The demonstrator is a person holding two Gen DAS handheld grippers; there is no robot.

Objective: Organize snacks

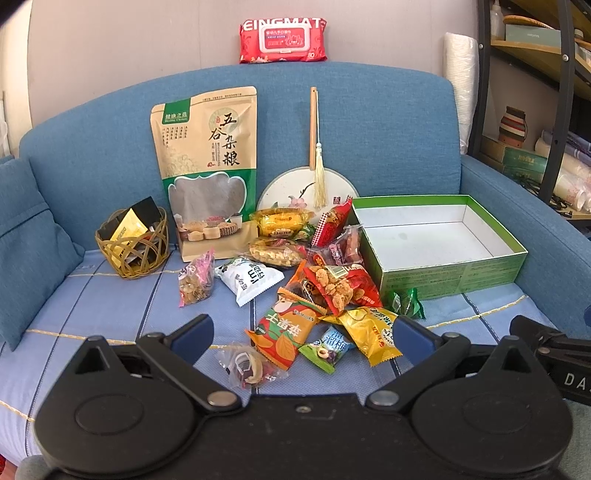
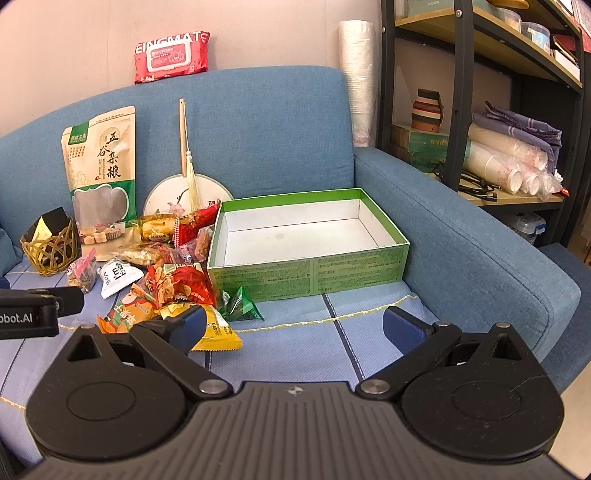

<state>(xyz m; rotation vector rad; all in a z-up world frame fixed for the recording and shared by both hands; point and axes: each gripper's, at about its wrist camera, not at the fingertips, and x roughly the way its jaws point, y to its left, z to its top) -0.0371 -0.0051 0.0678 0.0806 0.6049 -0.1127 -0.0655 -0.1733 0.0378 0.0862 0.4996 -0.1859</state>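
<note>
A pile of small snack packets (image 1: 325,284) lies on the blue sofa seat, left of an open green box (image 1: 454,277) with a white inside. The box (image 2: 310,273) holds nothing. A yellow packet (image 1: 371,332), an orange packet (image 1: 286,332) and a green triangular packet (image 2: 240,304) lie nearest me. My left gripper (image 1: 301,334) is open and empty, hovering just in front of the pile. My right gripper (image 2: 295,328) is open and empty, over the seat in front of the box, its left finger (image 2: 192,326) by the yellow packet (image 2: 218,330).
A tall grain pouch (image 1: 207,166) and a round fan (image 1: 295,184) lean on the sofa back. A woven basket (image 1: 133,251) with sachets sits at left. A red wipes pack (image 1: 282,35) lies on the backrest. A shelf (image 2: 498,110) with paper cups stands right.
</note>
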